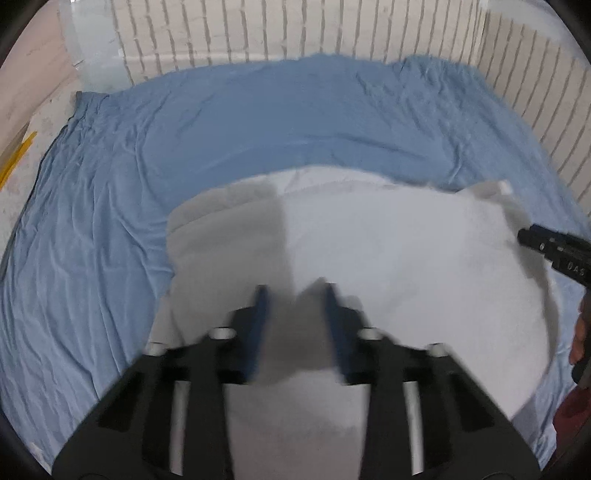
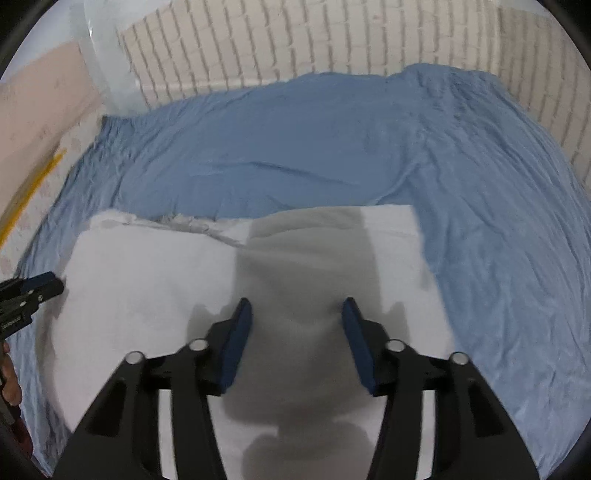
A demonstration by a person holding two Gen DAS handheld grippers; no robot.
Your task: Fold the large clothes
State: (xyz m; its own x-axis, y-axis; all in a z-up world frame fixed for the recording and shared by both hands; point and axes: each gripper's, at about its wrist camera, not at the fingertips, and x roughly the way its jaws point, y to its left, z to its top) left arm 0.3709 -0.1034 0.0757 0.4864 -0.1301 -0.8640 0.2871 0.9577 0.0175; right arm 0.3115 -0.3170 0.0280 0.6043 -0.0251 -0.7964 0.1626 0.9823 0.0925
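A large white garment [image 1: 388, 251] lies folded flat on a blue sheet [image 1: 221, 122]; it also shows in the right wrist view [image 2: 155, 280]. My left gripper [image 1: 294, 295] hovers open and empty above the garment's left part, its image blurred. My right gripper [image 2: 296, 308] hovers open and empty above the garment's right part and casts a shadow on it. The right gripper's tip shows at the right edge of the left wrist view [image 1: 532, 236]. The left gripper's tip shows at the left edge of the right wrist view [image 2: 48, 284].
The blue sheet [image 2: 369, 147] covers the surface, with a white brick wall [image 1: 295, 29] behind and on the right. A pale panel and a yellow strip [image 1: 14, 158] lie at the left.
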